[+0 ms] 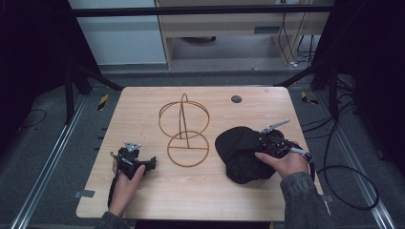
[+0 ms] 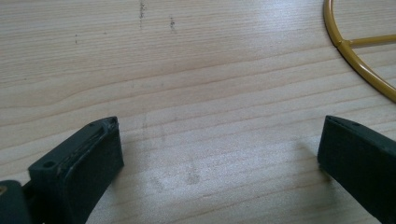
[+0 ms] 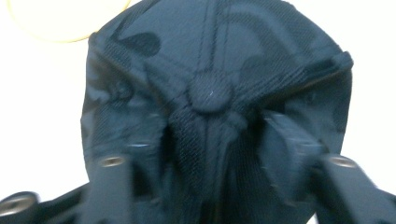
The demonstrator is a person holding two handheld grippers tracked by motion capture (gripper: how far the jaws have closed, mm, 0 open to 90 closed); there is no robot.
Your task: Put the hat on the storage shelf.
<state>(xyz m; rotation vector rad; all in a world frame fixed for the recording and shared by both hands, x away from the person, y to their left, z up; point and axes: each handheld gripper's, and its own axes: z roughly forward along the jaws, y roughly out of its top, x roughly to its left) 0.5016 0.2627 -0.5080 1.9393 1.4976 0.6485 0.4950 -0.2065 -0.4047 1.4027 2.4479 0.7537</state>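
I see a black cap [image 1: 241, 155] lying on the right part of the wooden table [image 1: 200, 191]. My right claw [image 1: 264, 142] is down on it, on the side nearest my right hand [image 1: 285, 163]. In the right gripper view the cap [image 3: 210, 93] sits right in front of the claw, and its round top button [image 3: 209, 92] is just past the tips. The two jaws are pressed into the cloth below that button, with a bunched fold of cap between them. So the right claw is pinching the cap.

My left claw [image 1: 152, 162] rests low on the left part of the table, well apart from the cap. In the left gripper view its jaws stand wide open, with bare wood [image 2: 196, 116] between them.

A gold wire stand [image 1: 185, 131] with round rings stands in the middle of the table, between the two claws. The cap lies just beside its bottom ring.
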